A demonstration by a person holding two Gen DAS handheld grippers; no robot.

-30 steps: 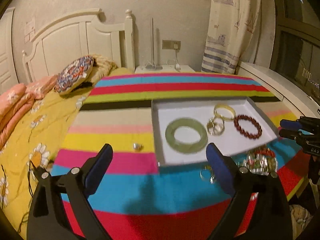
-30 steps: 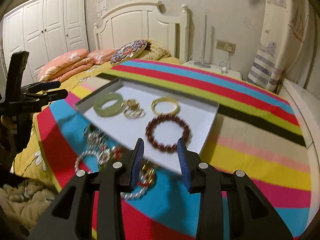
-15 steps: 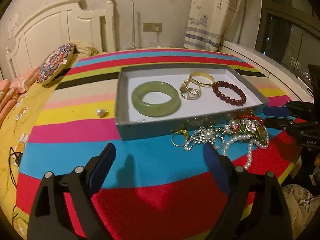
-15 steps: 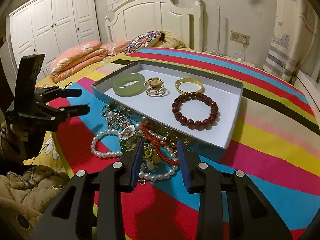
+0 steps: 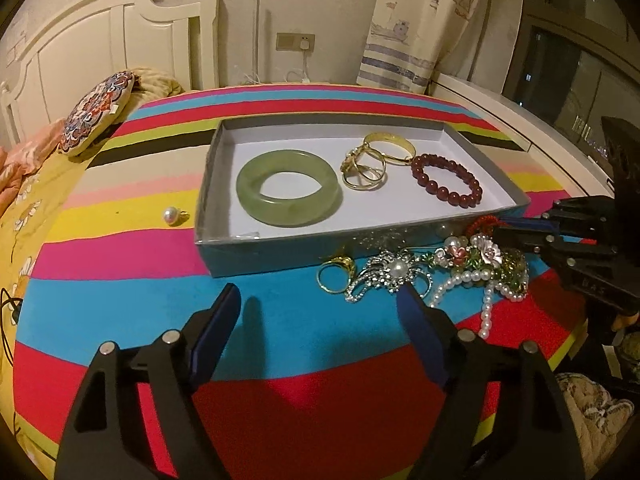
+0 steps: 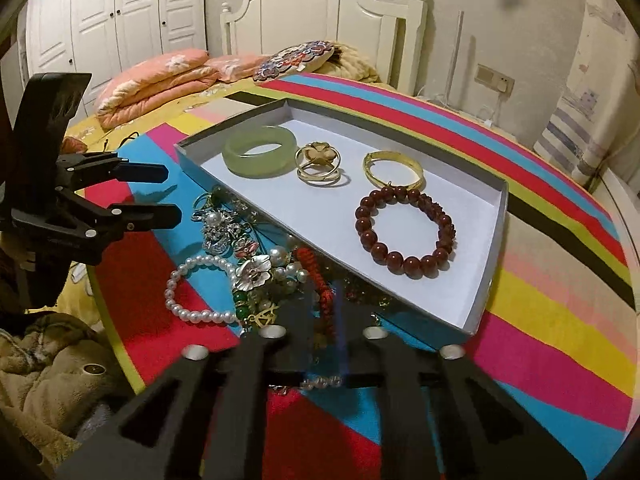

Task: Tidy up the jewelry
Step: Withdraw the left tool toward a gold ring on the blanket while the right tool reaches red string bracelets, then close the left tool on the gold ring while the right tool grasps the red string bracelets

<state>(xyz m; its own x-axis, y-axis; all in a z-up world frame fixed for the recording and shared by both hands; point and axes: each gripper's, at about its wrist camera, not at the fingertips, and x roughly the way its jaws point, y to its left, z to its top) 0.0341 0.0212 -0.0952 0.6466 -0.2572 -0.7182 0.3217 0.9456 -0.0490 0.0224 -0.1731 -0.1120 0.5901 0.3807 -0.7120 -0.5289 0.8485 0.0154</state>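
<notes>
A grey box holds a green jade bangle, gold rings, a gold bangle and a dark red bead bracelet. A tangled pile of jewelry lies in front of the box. My left gripper is open just above the cloth near the pile. My right gripper is blurred and nearly closed over a red coral strand in the pile.
A loose pearl earring lies on the striped cloth left of the box. A round striped table carries everything. A bed with a patterned cushion and pink quilts stands behind. A curtain hangs at the right.
Both grippers have dropped lower and closer to the jewelry pile. My right gripper's fingers have narrowed around the red strand. My left gripper has stayed open.
</notes>
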